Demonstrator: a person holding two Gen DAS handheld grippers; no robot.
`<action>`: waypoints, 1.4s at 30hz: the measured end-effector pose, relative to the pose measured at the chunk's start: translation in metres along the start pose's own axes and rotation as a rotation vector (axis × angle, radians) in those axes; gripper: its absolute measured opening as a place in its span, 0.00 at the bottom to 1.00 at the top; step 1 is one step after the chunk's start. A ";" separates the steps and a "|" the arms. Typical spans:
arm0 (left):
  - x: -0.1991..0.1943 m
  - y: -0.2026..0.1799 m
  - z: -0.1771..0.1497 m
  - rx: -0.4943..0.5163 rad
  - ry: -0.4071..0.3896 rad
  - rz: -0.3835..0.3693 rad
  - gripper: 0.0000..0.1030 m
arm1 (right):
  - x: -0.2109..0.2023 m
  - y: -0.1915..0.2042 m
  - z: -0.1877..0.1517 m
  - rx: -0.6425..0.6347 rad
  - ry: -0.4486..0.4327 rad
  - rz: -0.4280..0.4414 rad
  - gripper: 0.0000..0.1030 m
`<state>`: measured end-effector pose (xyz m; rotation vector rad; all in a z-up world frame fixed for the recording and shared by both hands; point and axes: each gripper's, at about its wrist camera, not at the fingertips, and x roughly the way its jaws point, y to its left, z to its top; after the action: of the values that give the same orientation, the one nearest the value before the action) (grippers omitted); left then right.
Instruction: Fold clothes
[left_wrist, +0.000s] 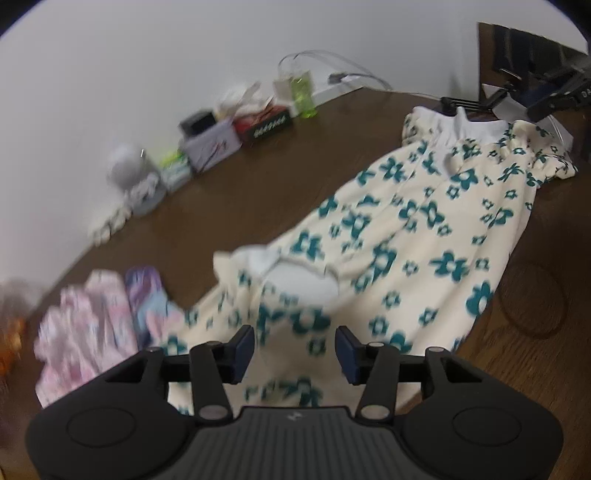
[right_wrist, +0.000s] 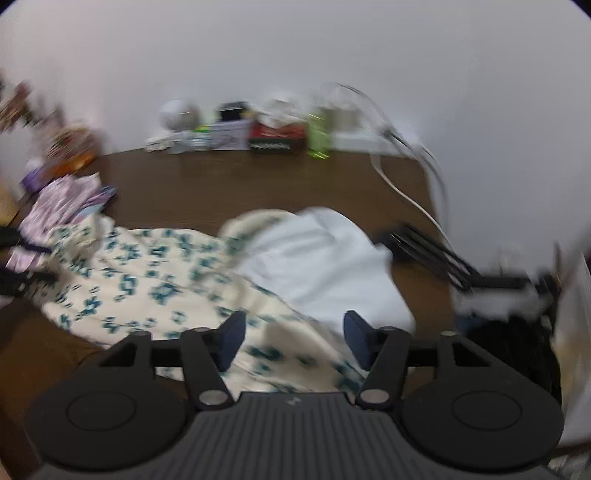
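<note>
A dark brown wooden worktop (left_wrist: 258, 192) runs up to a white wall, and most of its middle is taken by the floral garment (left_wrist: 406, 236), cream with teal flowers, which serves as the landmark here. It lies spread flat, its long axis running from the near edge of the worktop away towards the far right corner, with its white-lined end (left_wrist: 465, 129) farthest away. In the right wrist view a flap is turned back and the white lining (right_wrist: 325, 266) faces up. Left of the garment, touching its near corner, sits a crumpled pink and purple pile of clothes (left_wrist: 92, 325). Beyond the garment, along the wall, stands a row of small clutter: boxes (left_wrist: 218, 144), a green bottle (left_wrist: 304, 96) and a pale rounded object (left_wrist: 125, 168), all well apart from it. At its far end lie black hangers (right_wrist: 428, 251) and a white cable (right_wrist: 399, 192). The left gripper (left_wrist: 294, 350) hovers over the garment's near end, fingers moderately apart with nothing between them. The right gripper (right_wrist: 294, 339) is over the folded-back part, fingers wide, gripping nothing.
</note>
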<state>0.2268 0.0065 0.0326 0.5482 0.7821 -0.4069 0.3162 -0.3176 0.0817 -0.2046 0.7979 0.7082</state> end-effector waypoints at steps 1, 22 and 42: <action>0.000 -0.004 0.006 0.021 -0.011 0.003 0.48 | 0.005 0.011 0.004 -0.040 0.003 0.005 0.62; 0.057 -0.016 0.026 0.016 0.057 -0.068 0.08 | 0.102 0.051 0.009 -0.032 0.073 0.076 0.23; 0.009 0.005 -0.047 -0.158 0.016 0.000 0.32 | 0.057 0.059 -0.041 -0.124 -0.015 -0.166 0.36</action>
<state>0.2102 0.0376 -0.0001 0.4037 0.8220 -0.3377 0.2815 -0.2624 0.0178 -0.3735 0.7143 0.6019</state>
